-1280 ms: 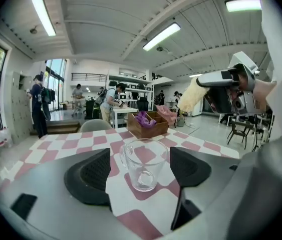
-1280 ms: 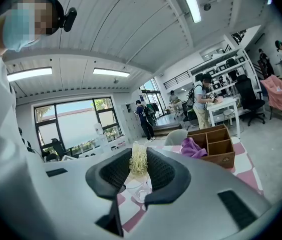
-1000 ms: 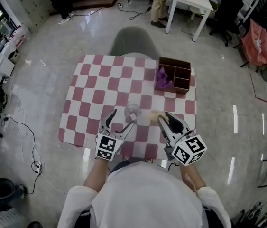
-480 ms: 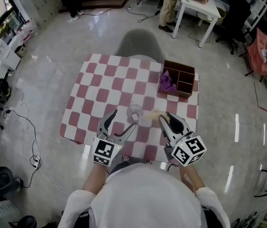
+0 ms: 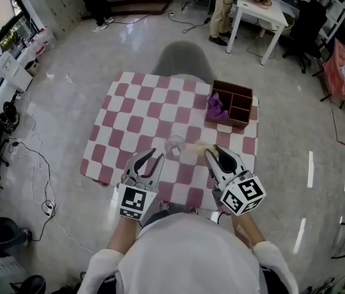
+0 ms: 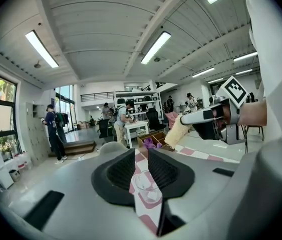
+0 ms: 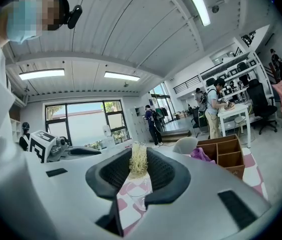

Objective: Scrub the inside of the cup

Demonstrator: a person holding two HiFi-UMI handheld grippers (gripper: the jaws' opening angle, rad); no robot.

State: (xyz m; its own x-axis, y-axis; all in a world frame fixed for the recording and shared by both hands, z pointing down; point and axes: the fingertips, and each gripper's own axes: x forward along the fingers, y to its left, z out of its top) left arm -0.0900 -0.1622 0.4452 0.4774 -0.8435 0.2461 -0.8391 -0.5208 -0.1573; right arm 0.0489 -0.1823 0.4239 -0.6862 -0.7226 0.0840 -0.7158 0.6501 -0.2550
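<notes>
Scrubbing session: the left hand-held gripper (image 5: 152,159) (image 6: 139,160), its jaws just narrowed to a slit with nothing between them, hangs short of the clear cup (image 5: 174,146) (image 6: 146,187) (image 7: 139,192) on the checkered desk (image 5: 129,125). The right hand-held gripper (image 5: 212,154) (image 7: 139,158) clamps a fibrous scrubber (image 5: 199,147) (image 7: 138,160), just beside the cup ahead.

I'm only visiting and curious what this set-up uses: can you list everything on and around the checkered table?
red-and-white checkered tablecloth: one, covering the table
clear see-through cup: one, on the cloth ahead of both grippers
brown wooden divided box: one, far right corner
crumpled purple cloth: one, in the box's left side
grey chair: one, beyond the table
pale yellow fibrous scrubber: one, beside the cup
left gripper: grey; jaws just narrowed, nothing between them
right gripper: grey, gripping the scrubber
</notes>
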